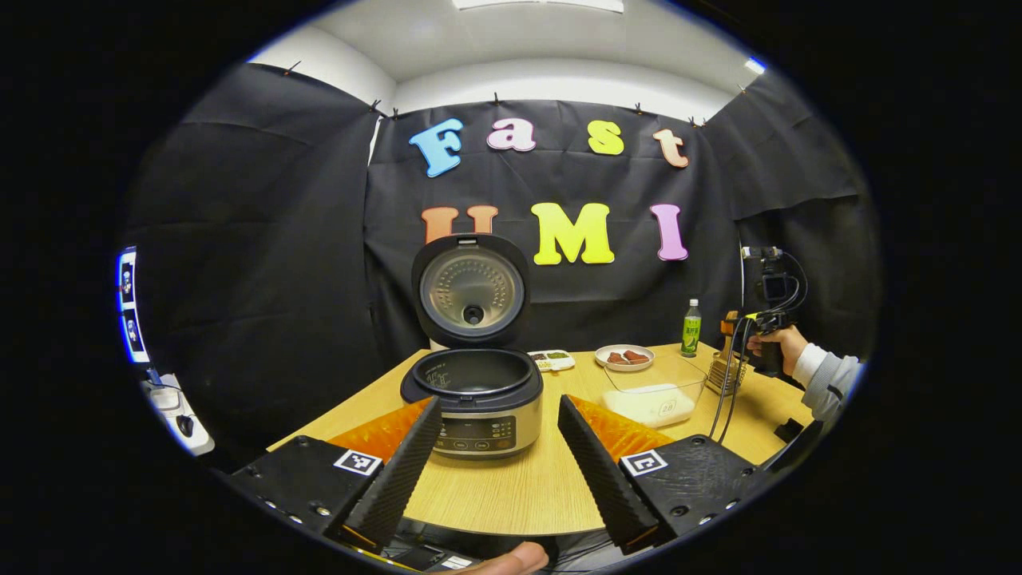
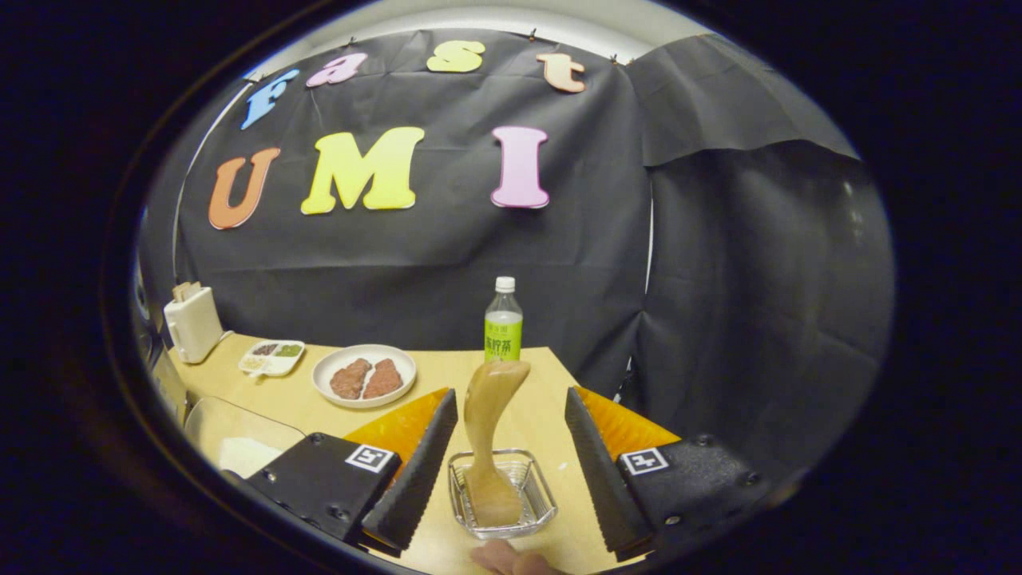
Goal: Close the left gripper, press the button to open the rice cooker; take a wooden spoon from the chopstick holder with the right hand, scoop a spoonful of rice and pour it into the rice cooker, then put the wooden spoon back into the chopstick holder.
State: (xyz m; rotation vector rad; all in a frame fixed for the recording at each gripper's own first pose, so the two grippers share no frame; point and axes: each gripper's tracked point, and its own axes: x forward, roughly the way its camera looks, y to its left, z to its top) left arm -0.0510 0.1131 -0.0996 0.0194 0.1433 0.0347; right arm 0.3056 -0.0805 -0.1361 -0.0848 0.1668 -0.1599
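Rice cooker (image 1: 477, 399) found standing open on the table (image 1: 527, 487), lid raised upright at the back, inner pot exposed and apparently without rice; button step judged complete. Left gripper (image 1: 499, 463) held back from the cooker, jaws spread wide, nothing between them. Right gripper (image 2: 505, 471) poised over the chopstick holder (image 2: 501, 493), a small wire basket near the table's right edge, jaws apart on either side of the wooden spoon (image 2: 489, 431) and not touching it. Spoon standing upright in the holder, not yet gripped. Outstanding, by this reckoning: grasping the spoon, scooping rice, pouring into the cooker, returning the spoon. Seen in the left gripper view and not in the other: the open cooker itself, the whole clear container of rice (image 1: 656, 391) between cooker and holder, and the right gripper from outside with the hand (image 1: 778, 345) and sleeve carrying it. Seen in the right gripper view alone: the spoon at close range, bowl end uppermost, and the spacing of the jaws around it. Common to both: plate of meat (image 2: 364, 375), green bottle (image 2: 503, 323).
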